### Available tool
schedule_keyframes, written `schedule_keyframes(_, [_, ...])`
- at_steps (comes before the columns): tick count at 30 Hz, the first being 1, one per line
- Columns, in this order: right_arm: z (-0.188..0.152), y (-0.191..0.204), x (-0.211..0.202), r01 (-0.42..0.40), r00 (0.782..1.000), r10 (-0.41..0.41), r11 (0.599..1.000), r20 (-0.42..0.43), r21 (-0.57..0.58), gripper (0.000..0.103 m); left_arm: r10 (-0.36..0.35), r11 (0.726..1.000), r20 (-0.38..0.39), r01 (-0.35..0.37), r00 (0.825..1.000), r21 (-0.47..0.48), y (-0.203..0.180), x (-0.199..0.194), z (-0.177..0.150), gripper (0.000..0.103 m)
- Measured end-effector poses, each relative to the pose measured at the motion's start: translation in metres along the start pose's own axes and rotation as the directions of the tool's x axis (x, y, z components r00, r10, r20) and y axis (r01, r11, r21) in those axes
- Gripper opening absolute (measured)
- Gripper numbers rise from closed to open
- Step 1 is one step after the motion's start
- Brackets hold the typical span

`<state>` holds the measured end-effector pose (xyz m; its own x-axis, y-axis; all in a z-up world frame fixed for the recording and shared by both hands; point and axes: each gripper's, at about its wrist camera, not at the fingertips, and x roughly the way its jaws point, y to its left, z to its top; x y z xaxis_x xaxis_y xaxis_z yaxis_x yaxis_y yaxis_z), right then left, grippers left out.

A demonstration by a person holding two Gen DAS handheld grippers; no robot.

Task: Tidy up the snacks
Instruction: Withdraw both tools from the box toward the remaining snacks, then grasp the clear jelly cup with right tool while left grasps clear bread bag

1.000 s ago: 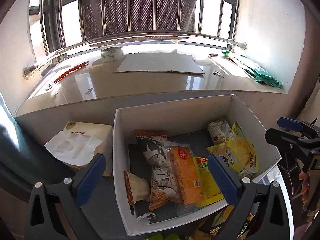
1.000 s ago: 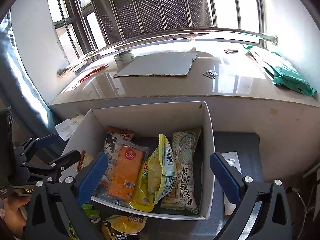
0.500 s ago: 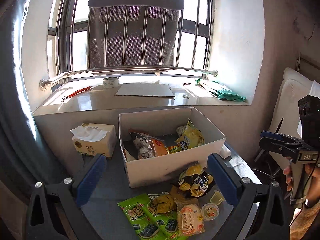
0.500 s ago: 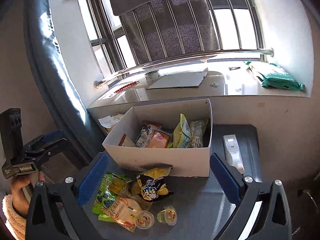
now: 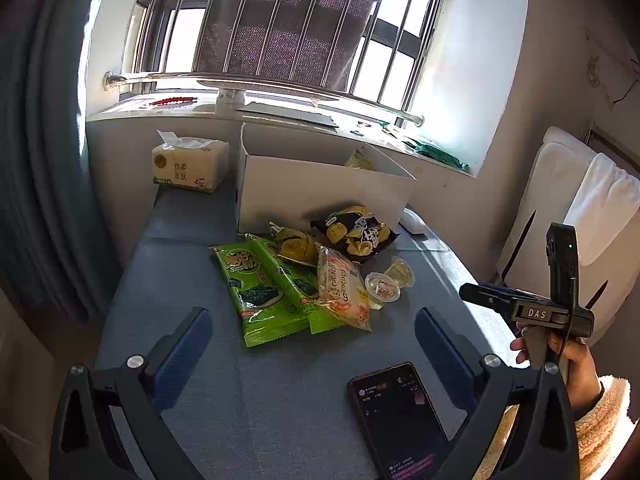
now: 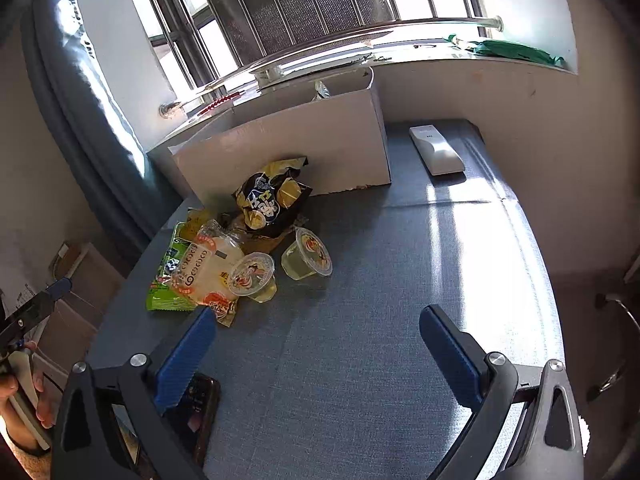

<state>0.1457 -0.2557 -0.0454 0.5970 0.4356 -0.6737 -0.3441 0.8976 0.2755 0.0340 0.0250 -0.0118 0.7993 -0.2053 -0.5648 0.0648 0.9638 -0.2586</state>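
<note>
While we hang back, nothing is grabbed yet.
Left gripper (image 5: 312, 342): spread wide, empty.
Right gripper (image 6: 318, 340): same, gaping, empty.
Snacks (image 5: 304, 268): heaped at 12 o'clock, touching the box (image 5: 320, 196), likely staged for sorting.
Phone (image 5: 400, 412): at 5 o'clock.
Writing: "DAS" on the right gripper; tissues (image 5: 190, 164) show Chinese characters.

The inside of the white box (image 5: 320, 188) was screened by its near wall; only a yellow packet top (image 5: 360, 159) was seen above the rim. The phone (image 5: 400, 416) was partly covered by the left gripper's finger (image 5: 452, 360), its screen text too small to be read. The seaweed packs (image 6: 168, 276) were largely hidden under the bread packet (image 6: 204, 272) in the right wrist view.
</note>
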Motion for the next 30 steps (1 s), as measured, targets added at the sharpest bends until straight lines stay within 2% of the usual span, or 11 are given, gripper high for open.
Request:
schedule_keyframes(2, [0.011,0.007,0.018,0.029,1.0,-0.029,0.998,-0.007,-0.049,0.103,-0.015,1.0,0.01,0.016,1.0,-0.023,0.003,-0.002,0.001,0.103])
schedule_keyframes(5, [0.025,0.015,0.044,0.077,0.995,-0.087,0.975,-0.041,-0.21,0.103,-0.054,0.998,0.009,0.055,0.998,-0.026,0.002,-0.005,0.0,0.103])
schedule_keyframes(8, [0.031,0.02,0.055,0.057,0.995,-0.085,0.911,-0.049,-0.408,0.103,-0.042,0.999,0.007,0.042,0.999,-0.016,0.003,-0.006,0.0,0.103])
schedule_keyframes(10, [0.034,0.022,0.061,0.062,0.99,-0.115,0.87,-0.079,-0.489,0.103,-0.036,0.999,0.005,0.037,0.999,-0.024,0.004,-0.004,-0.002,0.103])
schedule_keyframes(13, [0.034,0.027,0.069,0.002,0.993,-0.067,0.831,-0.096,-0.557,0.103,-0.037,0.999,-0.008,0.037,0.999,-0.034,0.005,0.001,-0.003,0.103])
schedule_keyframes(16, [0.031,0.034,0.087,0.011,0.987,-0.108,0.775,-0.116,-0.631,0.103,-0.037,0.999,-0.016,0.037,0.999,-0.018,0.002,0.003,-0.004,0.103])
schedule_keyframes(23, [0.036,0.037,0.109,-0.107,0.983,-0.014,0.766,-0.183,-0.634,0.101,-0.027,1.0,-0.034,0.027,0.999,-0.009,0.001,0.007,-0.003,0.103])
schedule_keyframes(25, [0.037,0.036,0.115,-0.149,0.974,0.007,0.776,-0.228,-0.613,0.088,-0.019,1.0,-0.041,0.018,0.999,-0.005,0.002,0.009,-0.004,0.103])
schedule_keyframes(27, [0.036,0.034,0.119,-0.161,0.971,0.01,0.771,-0.241,-0.616,0.06,-0.013,1.0,-0.048,0.013,0.999,-0.008,0.003,0.013,-0.004,0.103])
schedule_keyframes(29, [0.038,0.032,0.12,-0.202,0.964,0.052,0.781,-0.261,-0.591,0.047,-0.016,1.0,-0.062,0.015,0.998,-0.012,0.004,0.016,-0.004,0.103])
schedule_keyframes(30, [0.038,0.032,0.12,-0.201,0.964,0.051,0.783,-0.262,-0.589,0.047,-0.011,1.0,-0.064,0.01,0.998,-0.011,0.004,0.018,-0.004,0.103])
